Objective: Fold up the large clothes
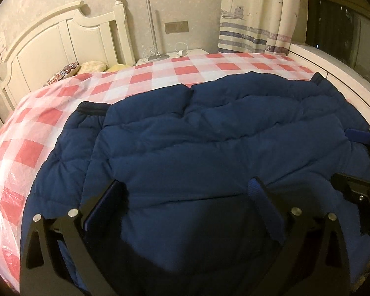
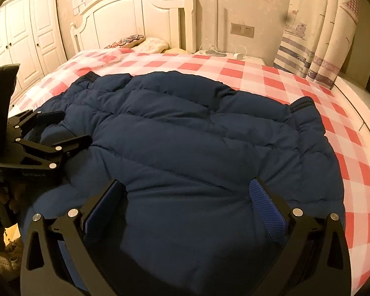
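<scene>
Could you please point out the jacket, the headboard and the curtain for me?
jacket [image 2: 197,133]: right wrist view, middle of its quilted back.
headboard [image 2: 125,12]: right wrist view, its white centre panel.
curtain [image 1: 256,14]: left wrist view, its printed upper part.

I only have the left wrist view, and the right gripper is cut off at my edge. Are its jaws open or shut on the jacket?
Observer: Open. In the right wrist view the right gripper has its jaws spread wide, and the jacket bulges up between them unclamped.
Operator: Does the jacket's right side hang over the edge?
Observer: No. Its striped cuff lies on the checked cover, and more cover shows beyond it.
</scene>
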